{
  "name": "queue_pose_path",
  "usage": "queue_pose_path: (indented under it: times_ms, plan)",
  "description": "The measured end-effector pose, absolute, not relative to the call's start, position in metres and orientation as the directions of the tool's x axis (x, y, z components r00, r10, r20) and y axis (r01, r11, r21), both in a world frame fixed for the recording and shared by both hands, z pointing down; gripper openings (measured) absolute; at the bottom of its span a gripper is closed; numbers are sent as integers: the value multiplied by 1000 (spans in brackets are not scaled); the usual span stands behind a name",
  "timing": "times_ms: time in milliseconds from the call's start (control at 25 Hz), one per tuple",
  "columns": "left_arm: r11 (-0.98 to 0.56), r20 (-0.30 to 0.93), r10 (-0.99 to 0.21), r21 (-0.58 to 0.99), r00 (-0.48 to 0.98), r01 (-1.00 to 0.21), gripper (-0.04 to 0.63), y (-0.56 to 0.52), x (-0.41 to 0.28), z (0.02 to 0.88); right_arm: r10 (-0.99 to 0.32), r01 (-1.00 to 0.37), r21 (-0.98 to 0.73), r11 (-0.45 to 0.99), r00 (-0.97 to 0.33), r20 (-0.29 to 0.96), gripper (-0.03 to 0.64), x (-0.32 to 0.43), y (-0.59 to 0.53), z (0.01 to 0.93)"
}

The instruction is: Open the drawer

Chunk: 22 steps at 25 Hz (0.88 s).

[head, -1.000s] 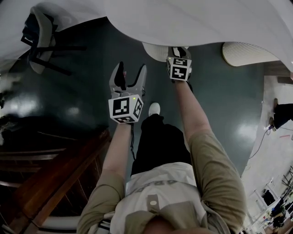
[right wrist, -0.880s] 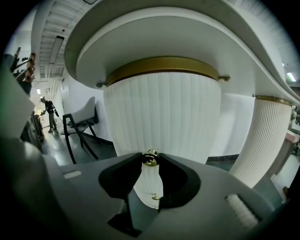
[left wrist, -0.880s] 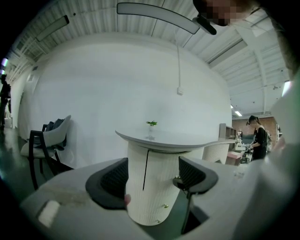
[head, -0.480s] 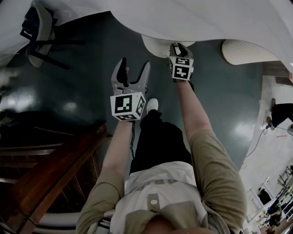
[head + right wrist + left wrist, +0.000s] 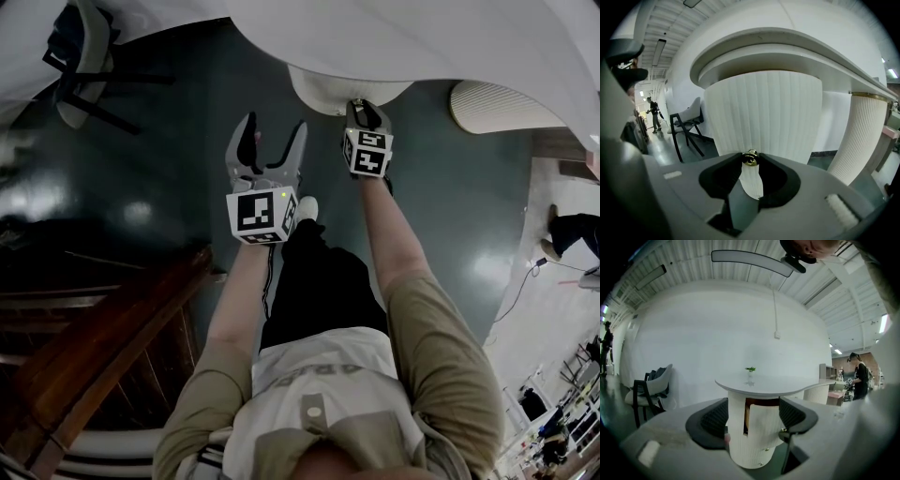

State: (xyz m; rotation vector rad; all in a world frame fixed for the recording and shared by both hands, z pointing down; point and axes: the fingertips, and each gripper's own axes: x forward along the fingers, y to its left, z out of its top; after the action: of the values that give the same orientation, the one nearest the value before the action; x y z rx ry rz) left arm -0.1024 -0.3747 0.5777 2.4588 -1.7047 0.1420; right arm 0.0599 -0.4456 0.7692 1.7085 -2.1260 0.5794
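**Drawer [image 5: 761, 425] ajar, right gripper [image 5: 750, 162] clamped on its brass knob [image 5: 750, 159]**

Drawer and pedestal [image 5: 738, 446] belong to 1 white, ribbed, rounded column under a pale tabletop [image 5: 773, 385]. In the left gripper view the drawer's curved front stands slightly proud of the column. A dark brown gap shows along its top and left edge. 2 more small knobs sit lower on the same column.

The right gripper view looks up at the ribbed front from close by. Its 2 black jaws are drawn nearly together, and their tips pinch the brass knob from either side. Nothing else lies between them. In the head view this gripper reaches forward on an outstretched arm, its tips at the foot of the white column.

The left gripper [image 5: 272, 141] hangs in the air to the left of the right one and further back from the column, touching nothing. Its 2 jaws are spread wide. In its own view they frame the distant column without reaching it, so it holds nothing.

A small green plant [image 5: 750, 369] stands on the tabletop. A chair [image 5: 651, 390] stands well off to the left on the dark, glossy floor [image 5: 450, 206]. Dark wooden furniture [image 5: 103, 347] lies at the person's left side.
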Motion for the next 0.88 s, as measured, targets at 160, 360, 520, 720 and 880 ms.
queue_pose_path:
  times_ms: [160,360,520,720,880]
  plan:
    - [-337,165,-926,39,339,-941,353,-374,-101,577,-830,-976,-96,195,-217,513,117,59,-436,770]
    - [-332,178,-927,14,329,-943,353,-371,-97,578,-824,-972,-100,213,-233,516,117,59,-425,770]
    - [-325,193,-928,0,319,-946,358,-369,-96,578,-807,-966,-97,242,-255,532,115,56,-416,771]
    - [-324,204,-927,-14,315,-946,360,-367,-94,576,-797,-964,-90,251,-258,546,114,56,-402,772]
    - [-328,198,-928,-25,317,-944,360,-363,-91,572,-792,-964,-93,250,-259,552,114,56,-393,774]
